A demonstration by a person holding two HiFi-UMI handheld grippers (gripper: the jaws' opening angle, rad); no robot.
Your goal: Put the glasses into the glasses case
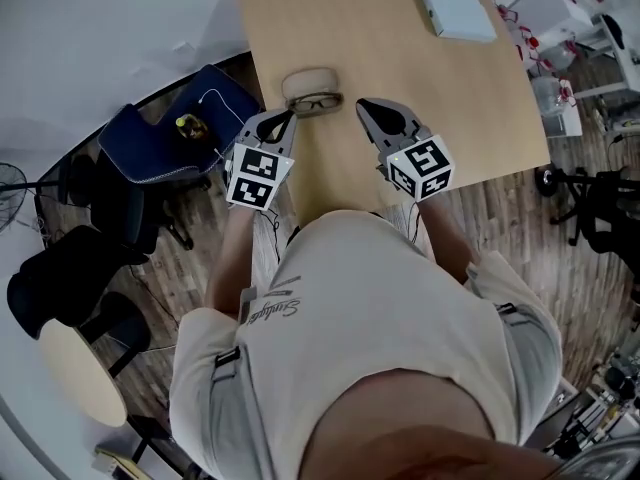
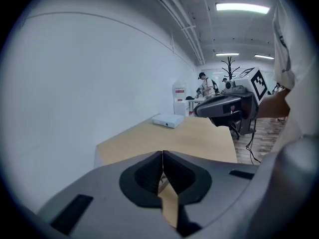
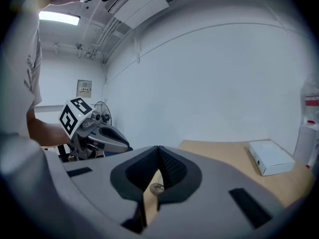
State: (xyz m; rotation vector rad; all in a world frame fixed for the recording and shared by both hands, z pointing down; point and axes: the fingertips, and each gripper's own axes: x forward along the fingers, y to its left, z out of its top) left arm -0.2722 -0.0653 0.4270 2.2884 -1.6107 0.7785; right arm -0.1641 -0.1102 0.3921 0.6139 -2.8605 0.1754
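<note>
On the wooden table [image 1: 400, 78] a beige glasses case [image 1: 310, 79] lies near the left edge, and dark-framed glasses [image 1: 318, 102] lie just in front of it, outside the case. My left gripper [image 1: 289, 116] is shut and empty, its tip just left of the glasses. My right gripper [image 1: 362, 105] is shut and empty too, its tip a little to the right of them. In the right gripper view a small part of the glasses [image 3: 156, 187] shows below the closed jaws [image 3: 158, 151]. The left gripper view shows closed jaws [image 2: 162, 156] and the right gripper [image 2: 224, 106] beyond.
A white flat box [image 1: 452, 3] lies at the table's far right end. Left of the table stands a blue chair [image 1: 170, 133] with a yellow object and a cable on it. Black chairs [image 1: 70, 268] and a small round table [image 1: 75, 373] stand further left.
</note>
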